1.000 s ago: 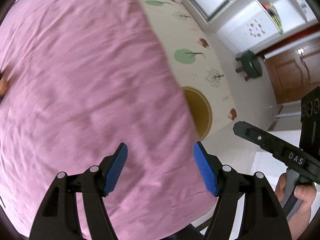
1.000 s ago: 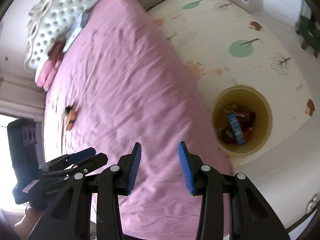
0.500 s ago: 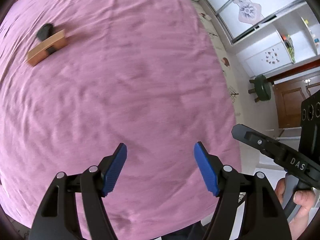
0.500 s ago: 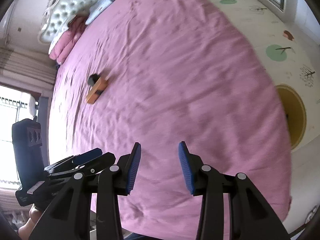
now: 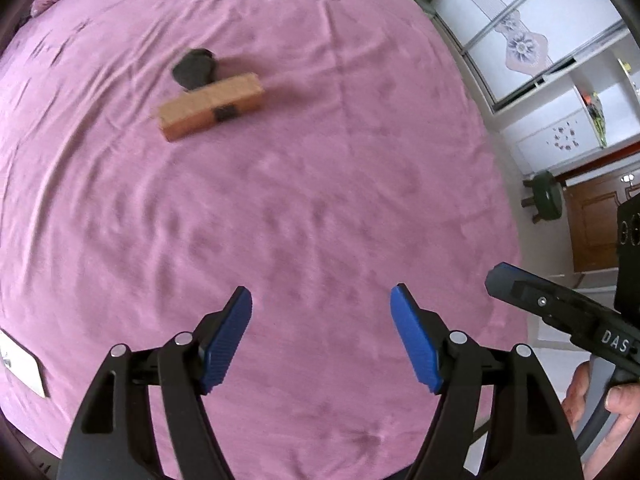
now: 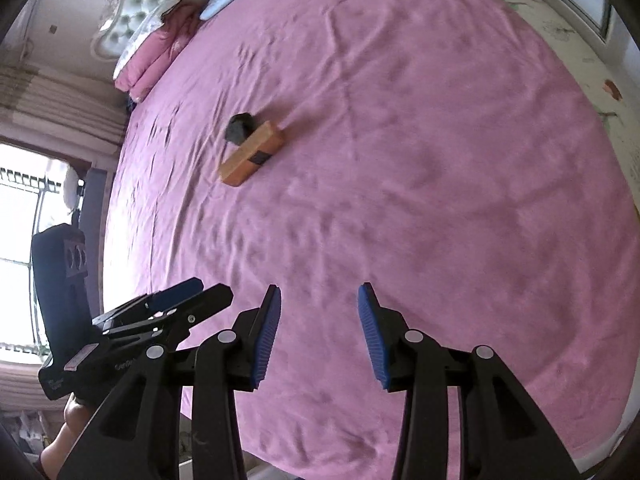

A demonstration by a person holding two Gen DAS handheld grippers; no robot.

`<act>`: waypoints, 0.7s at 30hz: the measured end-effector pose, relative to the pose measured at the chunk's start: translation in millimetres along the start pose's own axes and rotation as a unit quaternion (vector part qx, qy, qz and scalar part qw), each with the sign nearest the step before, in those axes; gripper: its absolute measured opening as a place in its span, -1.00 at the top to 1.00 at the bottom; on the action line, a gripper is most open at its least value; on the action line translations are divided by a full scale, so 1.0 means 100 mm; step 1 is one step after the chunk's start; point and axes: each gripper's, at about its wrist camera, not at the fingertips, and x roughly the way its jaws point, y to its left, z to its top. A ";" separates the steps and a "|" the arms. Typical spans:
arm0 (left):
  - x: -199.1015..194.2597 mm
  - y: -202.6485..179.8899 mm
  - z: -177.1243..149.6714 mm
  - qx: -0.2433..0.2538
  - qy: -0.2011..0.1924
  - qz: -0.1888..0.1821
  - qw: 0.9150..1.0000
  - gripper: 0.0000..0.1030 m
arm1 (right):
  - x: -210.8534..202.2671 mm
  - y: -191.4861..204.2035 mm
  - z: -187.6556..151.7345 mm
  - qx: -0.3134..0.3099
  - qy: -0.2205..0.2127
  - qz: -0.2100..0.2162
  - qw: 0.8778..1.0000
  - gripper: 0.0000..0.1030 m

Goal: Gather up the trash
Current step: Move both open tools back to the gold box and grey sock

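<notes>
A long orange-brown box with a dark band lies on the pink bed sheet, and a dark crumpled thing touches its far side. My left gripper hangs over the sheet, well short of them; its jaws are opening with nothing between them. In the right wrist view the same box and dark thing lie far ahead and to the left. My right gripper is open and empty above bare sheet. A hand holds that gripper's handle.
Pink and pale blue pillows and a tufted headboard stand at the bed's far end. A patterned floor mat runs along the right side. A green stool and a wooden door are beyond. A white card lies at the left edge.
Both grippers have swept from the bed's edge across the sheet. The yellow bin on the floor has left view, and the box and dark thing have come into view and nearer.
</notes>
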 end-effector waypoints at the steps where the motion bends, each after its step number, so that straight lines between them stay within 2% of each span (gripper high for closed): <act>1: -0.02 0.08 0.07 0.000 -0.003 0.003 1.000 -0.39 | 0.04 0.07 0.06 -0.007 0.003 0.001 1.000 0.21; 11: -0.05 0.53 0.77 0.005 -0.024 0.034 0.999 -0.46 | 0.49 0.56 0.78 -0.062 0.021 0.008 0.998 0.16; 21: 0.35 0.72 1.50 0.093 0.001 0.084 0.992 -0.50 | 0.99 0.59 1.40 -0.043 0.042 0.019 0.998 0.13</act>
